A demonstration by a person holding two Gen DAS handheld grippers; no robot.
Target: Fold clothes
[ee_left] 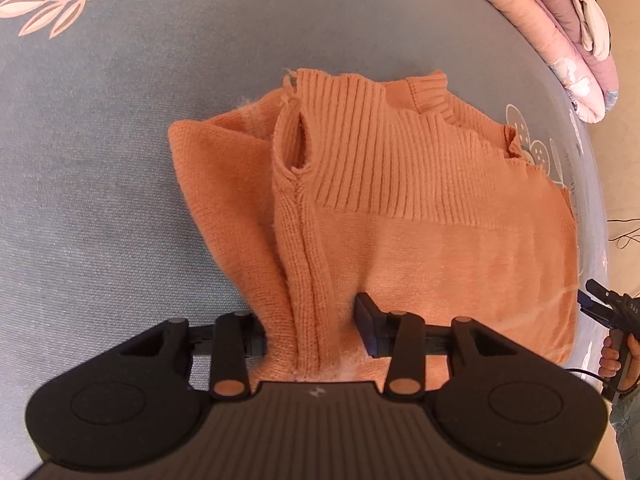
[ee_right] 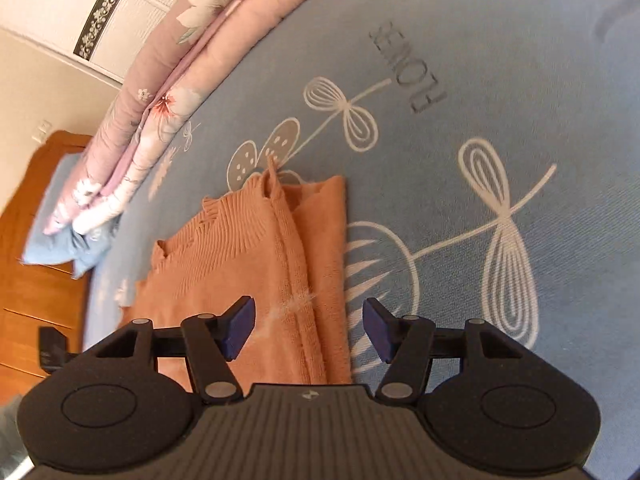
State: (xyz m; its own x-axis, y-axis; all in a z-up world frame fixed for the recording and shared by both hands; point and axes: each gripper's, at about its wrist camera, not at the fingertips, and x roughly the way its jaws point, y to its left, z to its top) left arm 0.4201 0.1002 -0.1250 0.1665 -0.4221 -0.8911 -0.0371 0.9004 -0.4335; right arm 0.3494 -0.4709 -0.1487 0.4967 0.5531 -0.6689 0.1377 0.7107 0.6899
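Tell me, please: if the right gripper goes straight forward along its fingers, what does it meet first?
Probably the orange sweater: the open right gripper straddles its folded edge, with the blue bedsheet just beside. Whether it is touching or above, the picture does not show.

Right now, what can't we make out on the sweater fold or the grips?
- Left gripper: fingers straddle a bunched sweater seam; left pad buried in knit, so grip unclear.
- Sweater's near hem: hidden under the gripper body, both wrist views.
- Sleeves: folded under, not visible.
- Right gripper: open above the sweater edge; contact with bedsheet unclear.
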